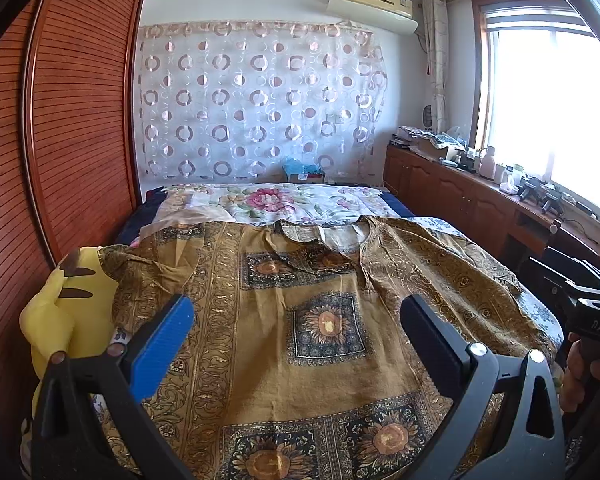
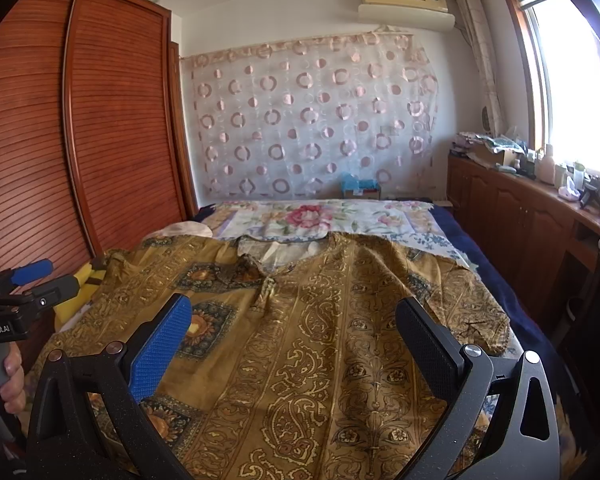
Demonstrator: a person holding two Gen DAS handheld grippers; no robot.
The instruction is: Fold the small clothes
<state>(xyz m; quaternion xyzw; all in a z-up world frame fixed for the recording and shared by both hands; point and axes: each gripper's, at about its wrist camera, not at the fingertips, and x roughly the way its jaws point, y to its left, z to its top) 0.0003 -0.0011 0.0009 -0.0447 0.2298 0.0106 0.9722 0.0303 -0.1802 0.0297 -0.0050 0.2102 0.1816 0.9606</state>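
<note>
Pre-fold: mustard-brown paisley-print cotton shirt (image 1: 300, 320) flat on bed, unfolded. My left gripper (image 1: 296, 320) and right gripper (image 2: 294, 320) both spread wide, holding nothing (hovering above cloth). Next: pinch sleeve edges.

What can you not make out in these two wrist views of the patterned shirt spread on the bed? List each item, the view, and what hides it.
- Hem of the shirt: both views, cut off by the bottom edge and the gripper frames.
- Yellow plush toy: left wrist view, partly covered by the shirt sleeve and gripper.
- Items on the window cabinet: both views, too small and washed out by glare.
- Right gripper: left wrist view, cut off by the edge.
</note>
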